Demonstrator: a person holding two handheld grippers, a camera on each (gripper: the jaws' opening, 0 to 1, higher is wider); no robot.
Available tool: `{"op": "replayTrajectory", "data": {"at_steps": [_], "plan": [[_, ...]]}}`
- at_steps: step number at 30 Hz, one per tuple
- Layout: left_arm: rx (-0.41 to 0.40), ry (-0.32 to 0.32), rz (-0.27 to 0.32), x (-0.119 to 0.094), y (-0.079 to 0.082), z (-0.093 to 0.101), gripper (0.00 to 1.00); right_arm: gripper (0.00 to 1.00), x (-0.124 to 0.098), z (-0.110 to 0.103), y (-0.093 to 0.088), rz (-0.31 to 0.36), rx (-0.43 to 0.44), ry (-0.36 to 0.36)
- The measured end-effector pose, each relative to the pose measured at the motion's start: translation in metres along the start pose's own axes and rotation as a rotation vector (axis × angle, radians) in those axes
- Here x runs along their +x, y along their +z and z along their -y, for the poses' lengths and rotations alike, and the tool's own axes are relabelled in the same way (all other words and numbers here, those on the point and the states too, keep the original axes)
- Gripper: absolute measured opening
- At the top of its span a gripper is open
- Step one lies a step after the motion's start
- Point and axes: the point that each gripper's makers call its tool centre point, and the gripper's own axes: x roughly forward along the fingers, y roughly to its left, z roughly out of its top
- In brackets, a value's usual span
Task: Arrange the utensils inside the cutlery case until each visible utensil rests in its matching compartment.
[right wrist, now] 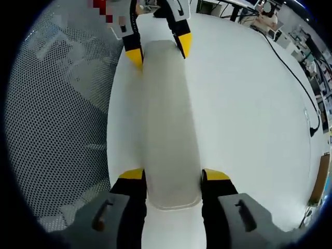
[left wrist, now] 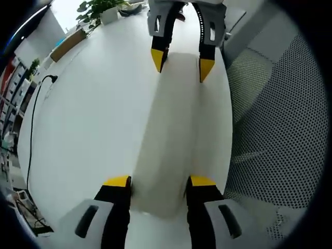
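Both grippers, left [left wrist: 158,182] & right [right wrist: 173,176], clamp the cutlery case [right wrist: 168,119] ends; uneven pull could tip it off the table [left wrist: 93,129] edge.

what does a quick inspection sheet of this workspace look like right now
surface: white table, bare beside the case
job's things: long translucent cutlery case, lid on, flat on the table; utensils not visible
clutter: nothing seen near the case
grippers: left gripper and right gripper straddle opposite ends of the case; contact unclear
cables: black cable along the table's far edge
surroundings: potted plant, perforated mesh chair
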Motion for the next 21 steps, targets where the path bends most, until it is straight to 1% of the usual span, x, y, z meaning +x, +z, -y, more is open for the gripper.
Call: {"op": "replayTrajectory", "data": {"at_steps": [5,9,21], "plan": [[-0.010,0.007,0.011,-0.0012,-0.0018,0.0035,0.43,0.40,0.0004,-0.0049,-0.0005,-0.001,-0.003,-0.001],[-0.009,0.005,-0.001,-0.0010,-0.0019,0.0058,0.44,0.40,0.0005,-0.0084,-0.0010,-0.018,-0.001,0.003],[-0.017,0.019,0.013,-0.0013,-0.0016,0.0070,0.44,0.41,0.0012,-0.0107,-0.0016,-0.038,0.000,0.007]]}}
